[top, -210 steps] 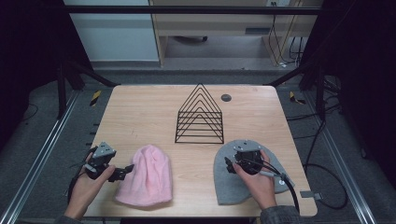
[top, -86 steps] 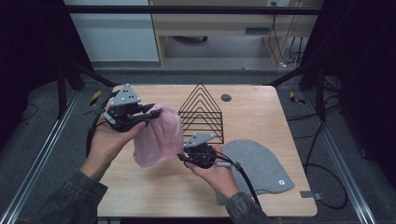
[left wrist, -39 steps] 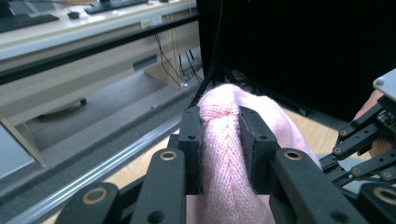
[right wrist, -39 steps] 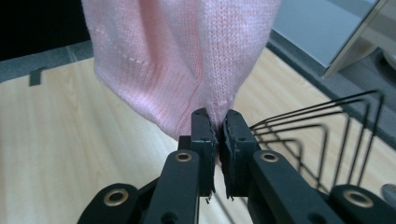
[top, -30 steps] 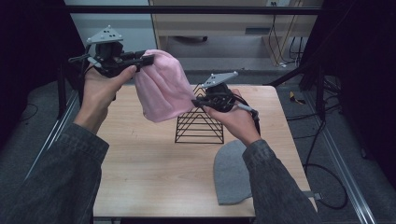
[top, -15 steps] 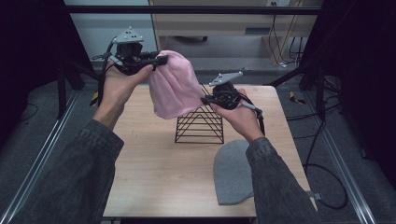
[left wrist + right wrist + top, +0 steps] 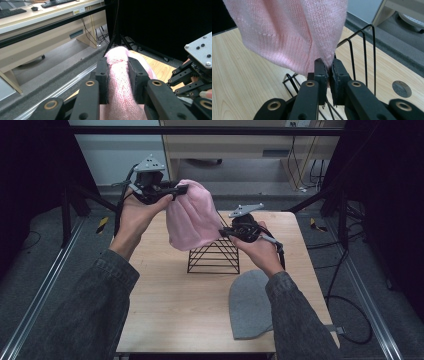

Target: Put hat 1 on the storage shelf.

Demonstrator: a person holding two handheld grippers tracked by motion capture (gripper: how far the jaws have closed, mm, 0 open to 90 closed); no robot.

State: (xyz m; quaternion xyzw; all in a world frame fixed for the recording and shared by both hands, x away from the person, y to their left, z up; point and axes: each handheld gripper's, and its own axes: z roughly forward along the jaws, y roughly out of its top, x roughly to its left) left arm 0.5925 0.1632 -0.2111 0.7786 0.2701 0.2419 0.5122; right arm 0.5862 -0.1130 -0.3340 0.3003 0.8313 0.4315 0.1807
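Note:
A pink knitted hat hangs in the air above the black wire rack, which stands on the wooden table. My left gripper is shut on the hat's top; in the left gripper view the pink knit is squeezed between the two jaws. My right gripper is shut on the hat's lower rim, right over the rack's wires. A grey hat lies flat on the table near the front right.
A small dark round disc is set in the table behind the rack. A metal frame bar runs across the back, with a desk and cables behind it. Dark curtains stand at both sides.
Both grippers lifted the pink hat from the table's front left up over the rack. In the last half second it shifted slightly right and lower, towards the rack's peak.

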